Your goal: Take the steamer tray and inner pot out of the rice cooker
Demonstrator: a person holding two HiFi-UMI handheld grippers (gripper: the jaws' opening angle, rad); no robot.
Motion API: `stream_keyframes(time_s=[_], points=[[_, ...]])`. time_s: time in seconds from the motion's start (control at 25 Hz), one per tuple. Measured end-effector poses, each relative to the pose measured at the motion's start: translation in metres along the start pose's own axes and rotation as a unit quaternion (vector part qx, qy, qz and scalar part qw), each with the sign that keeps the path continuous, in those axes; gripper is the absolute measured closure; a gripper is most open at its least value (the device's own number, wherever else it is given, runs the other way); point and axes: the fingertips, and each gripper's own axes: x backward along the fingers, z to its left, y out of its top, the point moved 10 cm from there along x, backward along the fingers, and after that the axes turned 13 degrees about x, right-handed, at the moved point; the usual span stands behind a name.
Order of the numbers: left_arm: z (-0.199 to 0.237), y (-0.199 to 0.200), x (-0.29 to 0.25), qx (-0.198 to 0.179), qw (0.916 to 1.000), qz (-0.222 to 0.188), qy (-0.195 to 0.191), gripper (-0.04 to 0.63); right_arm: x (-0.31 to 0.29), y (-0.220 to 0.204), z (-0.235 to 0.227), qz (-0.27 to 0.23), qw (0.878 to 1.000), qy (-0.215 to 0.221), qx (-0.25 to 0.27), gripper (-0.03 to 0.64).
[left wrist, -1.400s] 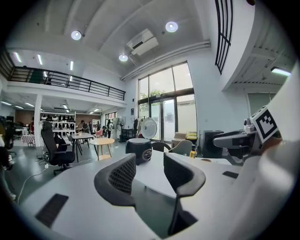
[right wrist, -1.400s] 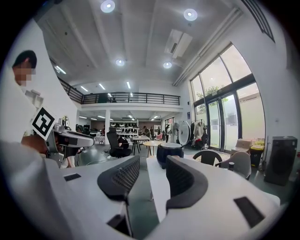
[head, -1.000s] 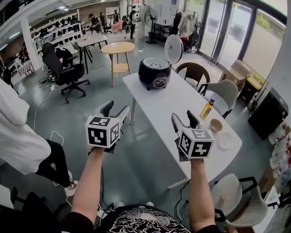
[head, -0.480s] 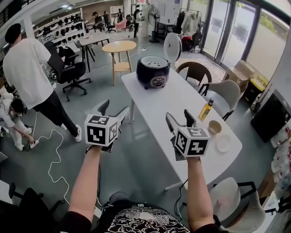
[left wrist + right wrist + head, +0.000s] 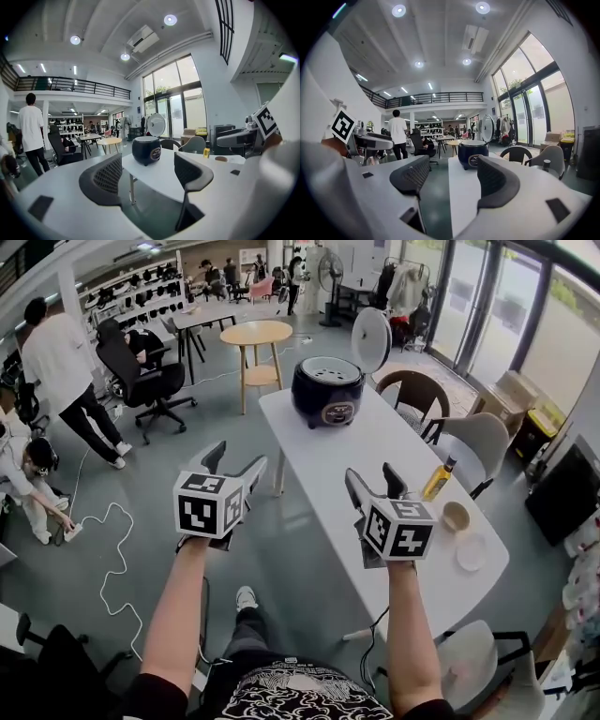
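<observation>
Worktop (image 5: pixel 375 465) carries the rice cooker (image 5: pixel 326 392) at its far end, lid raised; steamer tray and inner pot presumably sit inside. We find left gripper (image 5: pixel 237 457) and right gripper (image 5: pixel 372 474) wide open, empty, well short. We judge both inserts light, stiff, slippery: grip the rims.

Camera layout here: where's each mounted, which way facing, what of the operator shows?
Head view: on the person's head, facing forward and steeply down at the table and rice cooker; shows both forearms, left gripper, right gripper.
Left gripper view: on the left gripper, looking along its open jaws toward the rice cooker; right gripper at right edge.
Right gripper view: on the right gripper, looking along its open jaws likewise; left gripper at left edge.
Shared: both gripper views frame the open-lidded rice cooker between empty jaws.
</observation>
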Motion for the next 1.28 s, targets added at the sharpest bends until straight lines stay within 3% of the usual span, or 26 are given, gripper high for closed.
stream_keyframes(time_s=[0.16, 0.44, 0.68, 0.96, 1.28], points=[[0.046, 0.012, -0.045, -0.001, 1.0, 0.003, -0.002, 0.255, -0.063, 0.006, 0.006, 0.005, 1.0, 0.0, 0.004, 0.298], [0.169, 0.059, -0.152, 0.006, 0.9994, 0.019, -0.028, 0.255, -0.211, 0.037, 0.028, 0.03, 0.999, -0.025, 0.001, 0.298], [0.255, 0.1, -0.273, 0.004, 0.9955, 0.038, -0.087, 0.255, -0.336, 0.066, 0.03, 0.054, 0.996, -0.072, -0.001, 0.298], [0.318, 0.157, -0.381, -0.013, 0.9889, 0.051, -0.139, 0.255, -0.441, 0.108, 0.018, 0.056, 0.992, -0.112, -0.014, 0.296], [0.345, 0.169, -0.428, -0.016, 0.9832, 0.06, -0.171, 0.255, -0.486, 0.121, 0.016, 0.069, 0.991, -0.118, -0.005, 0.296]])
